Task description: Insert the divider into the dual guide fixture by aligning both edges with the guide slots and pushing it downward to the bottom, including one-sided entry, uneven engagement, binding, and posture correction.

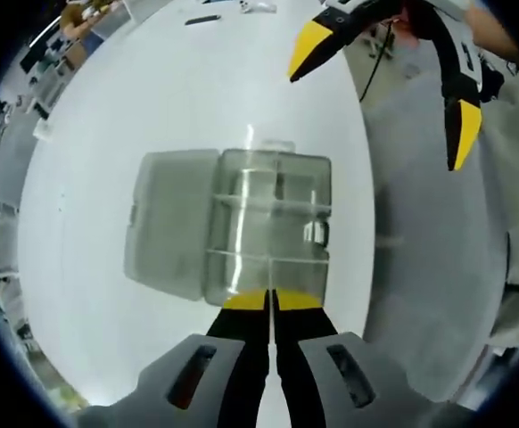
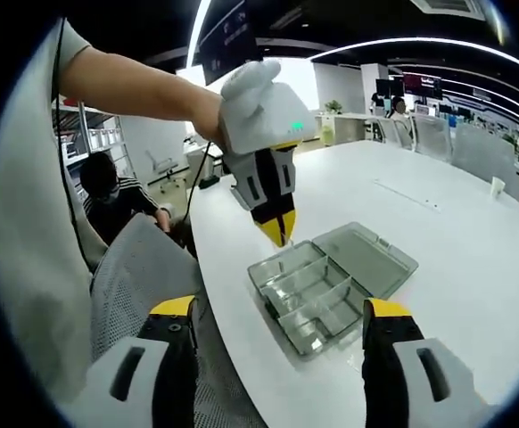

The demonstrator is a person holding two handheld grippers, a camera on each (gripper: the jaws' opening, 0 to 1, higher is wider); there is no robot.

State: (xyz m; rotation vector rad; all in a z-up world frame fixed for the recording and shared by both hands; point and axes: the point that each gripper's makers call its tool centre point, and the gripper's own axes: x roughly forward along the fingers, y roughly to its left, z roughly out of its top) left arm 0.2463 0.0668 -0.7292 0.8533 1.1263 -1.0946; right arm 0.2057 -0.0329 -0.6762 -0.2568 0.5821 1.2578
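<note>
Left gripper (image 1: 270,300): jaws pressed together, nothing visibly between them, tips hovering over the near edge of the clear compartment box (image 1: 268,227), which sits lid-open on the white table (image 1: 152,80). Right gripper (image 2: 282,308): jaws spread wide, empty, held off the table edge. Divider not distinguishable among the clear partitions; seated person (image 2: 117,201) beyond.
</note>
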